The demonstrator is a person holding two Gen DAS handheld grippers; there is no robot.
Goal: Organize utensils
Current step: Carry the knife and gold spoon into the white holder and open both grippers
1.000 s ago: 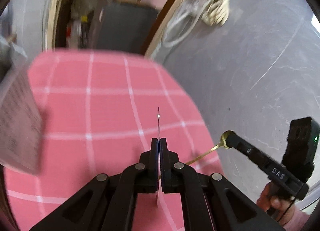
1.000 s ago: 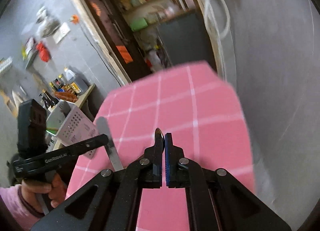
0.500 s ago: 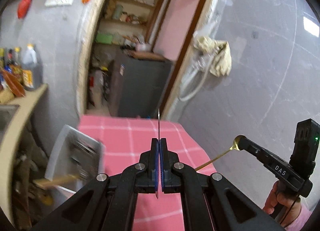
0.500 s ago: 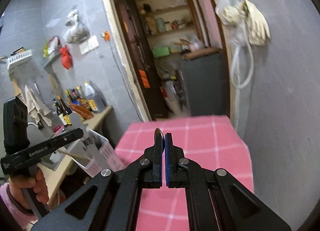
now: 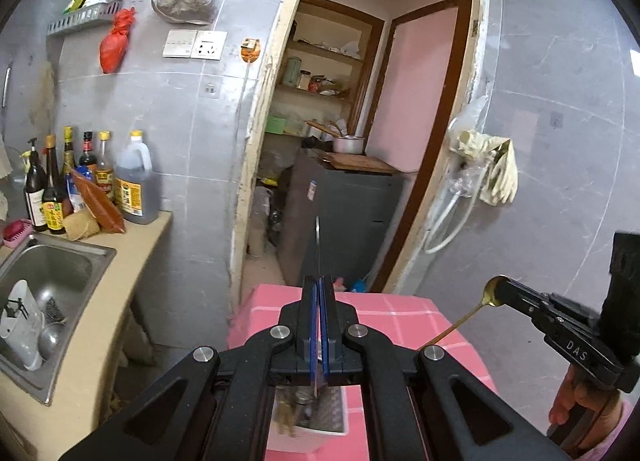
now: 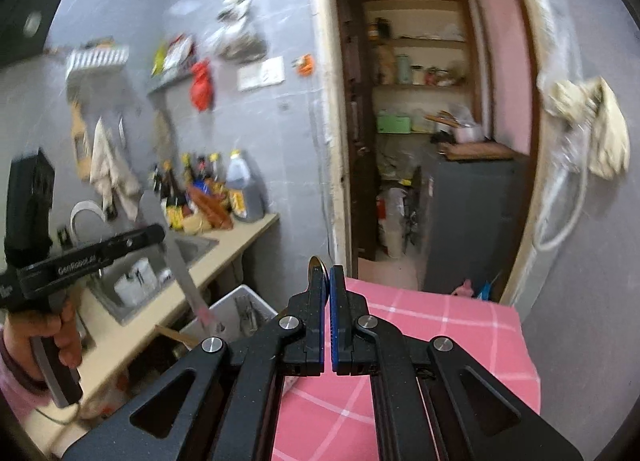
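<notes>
Above the pink checked table (image 5: 400,317), my left claw (image 5: 319,285) pinches a knife (image 5: 317,245); my right claw (image 6: 329,281) pinches a gold spoon (image 5: 493,296).

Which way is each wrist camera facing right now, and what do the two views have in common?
Left wrist: on the left gripper, shut on a knife, facing the doorway; right gripper with gold spoon at right.
Right wrist: on the right gripper, same facing; left gripper, hand at left.
Shared: pink table, sink counter.
</notes>
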